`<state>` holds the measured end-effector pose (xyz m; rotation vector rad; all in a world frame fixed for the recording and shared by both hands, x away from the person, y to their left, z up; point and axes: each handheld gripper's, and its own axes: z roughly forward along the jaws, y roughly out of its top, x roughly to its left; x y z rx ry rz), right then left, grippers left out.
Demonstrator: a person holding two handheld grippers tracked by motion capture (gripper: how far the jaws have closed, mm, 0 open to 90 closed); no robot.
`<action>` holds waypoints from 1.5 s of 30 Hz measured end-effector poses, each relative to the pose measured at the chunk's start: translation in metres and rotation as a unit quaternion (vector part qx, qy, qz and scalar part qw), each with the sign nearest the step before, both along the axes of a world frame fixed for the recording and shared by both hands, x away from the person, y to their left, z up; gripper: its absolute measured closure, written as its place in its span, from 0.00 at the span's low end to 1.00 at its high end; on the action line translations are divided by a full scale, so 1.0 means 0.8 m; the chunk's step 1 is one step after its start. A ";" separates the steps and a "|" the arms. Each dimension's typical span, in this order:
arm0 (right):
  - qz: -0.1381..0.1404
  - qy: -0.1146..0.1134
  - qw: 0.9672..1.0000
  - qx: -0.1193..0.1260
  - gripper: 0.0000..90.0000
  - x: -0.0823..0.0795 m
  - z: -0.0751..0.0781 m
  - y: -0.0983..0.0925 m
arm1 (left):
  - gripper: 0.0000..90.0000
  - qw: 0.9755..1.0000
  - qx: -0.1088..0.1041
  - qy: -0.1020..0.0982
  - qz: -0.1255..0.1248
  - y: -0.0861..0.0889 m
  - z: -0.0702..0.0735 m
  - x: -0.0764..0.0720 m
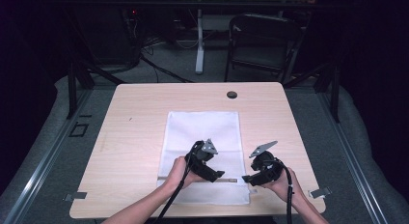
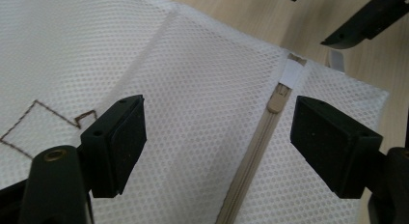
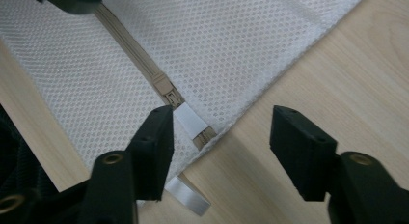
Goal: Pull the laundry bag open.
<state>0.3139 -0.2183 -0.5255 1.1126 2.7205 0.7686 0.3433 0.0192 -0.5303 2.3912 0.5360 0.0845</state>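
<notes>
Zipper [image 2: 263, 137] lies between left claw's [image 2: 217, 142] seemingly parted jaws.

Mesh bag [image 1: 202, 132] flat on table [image 1: 130, 151], zipper [image 1: 226, 180] along its near edge, between both claws.

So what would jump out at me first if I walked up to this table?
The white mesh bag spread flat in the middle of the wooden table, with a tan zipper running across its near end. Next, the left gripper and right gripper, both open just over that zipper's closed end.
</notes>
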 end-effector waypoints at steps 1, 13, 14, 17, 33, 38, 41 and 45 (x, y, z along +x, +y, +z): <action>0.000 0.000 1.000 -0.003 0.54 0.000 -0.001 0.001 | 0.26 1.000 -0.005 0.003 -0.006 -0.002 -0.002 -0.001; 0.019 0.007 1.000 0.001 0.96 0.003 -0.013 0.015 | 0.62 0.996 0.002 0.027 -0.085 -0.033 -0.022 -0.011; 0.026 0.006 1.000 -0.002 0.99 0.003 -0.014 0.016 | 0.66 0.995 0.000 0.029 -0.091 -0.035 -0.025 -0.011; 0.032 0.002 0.999 -0.012 1.00 0.001 -0.020 0.025 | 0.71 0.994 0.011 0.033 -0.102 -0.040 -0.032 -0.013; 0.031 0.017 0.999 -0.011 1.00 0.000 -0.037 0.035 | 0.89 0.993 0.017 0.022 -0.112 -0.054 -0.046 -0.013; 0.031 0.021 0.999 -0.007 1.00 0.001 -0.037 0.029 | 0.90 0.993 0.022 0.014 -0.115 -0.055 -0.044 -0.015; 0.029 0.013 0.999 -0.005 1.00 -0.001 -0.038 0.033 | 0.90 0.993 0.022 0.011 -0.113 -0.055 -0.044 -0.015; 0.036 0.016 0.999 -0.016 1.00 0.000 -0.037 0.031 | 0.91 0.993 0.023 0.009 -0.112 -0.055 -0.043 -0.016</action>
